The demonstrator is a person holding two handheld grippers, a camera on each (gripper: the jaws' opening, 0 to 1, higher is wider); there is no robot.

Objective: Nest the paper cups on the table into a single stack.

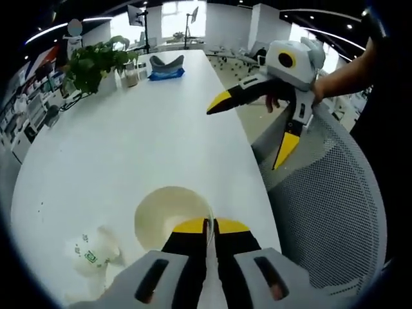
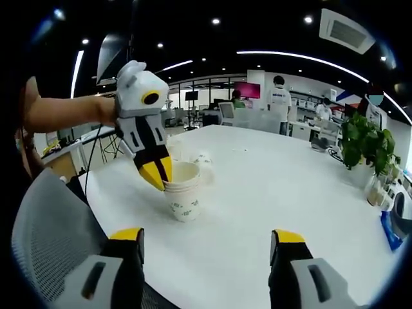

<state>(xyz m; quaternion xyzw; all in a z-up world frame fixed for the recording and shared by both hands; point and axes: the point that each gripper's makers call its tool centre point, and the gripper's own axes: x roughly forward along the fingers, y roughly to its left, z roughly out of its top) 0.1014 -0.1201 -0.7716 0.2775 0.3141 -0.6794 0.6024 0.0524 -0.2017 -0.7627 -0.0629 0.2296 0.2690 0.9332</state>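
Left gripper [image 2: 161,177] is down at the stack of paper cups [image 2: 183,193], its yellow-tipped fingers pressed together on the near rim of the top cup, pinching the wall. From the left gripper view the same grip shows up close: the two fingers [image 1: 193,226] meet on the thin edge of the cup, whose open mouth sits just ahead of them. The stack stands upright on the white surface [image 2: 277,193], close to the edge where a grey mesh chair [image 1: 328,212] backs up against it. One more paper cup [image 1: 93,252] lies on its side just left of the held one in the left gripper view, green print showing, apart from the stack. Right gripper [image 1: 273,119] hangs in the air off the surface's edge above the chair, fingers spread wide, nothing between them; in its own view the two fingers frame the stack from well back. Far down the surface there's a leafy plant [image 1: 93,61] and a blue packet [image 1: 166,74] with a grey item on top.
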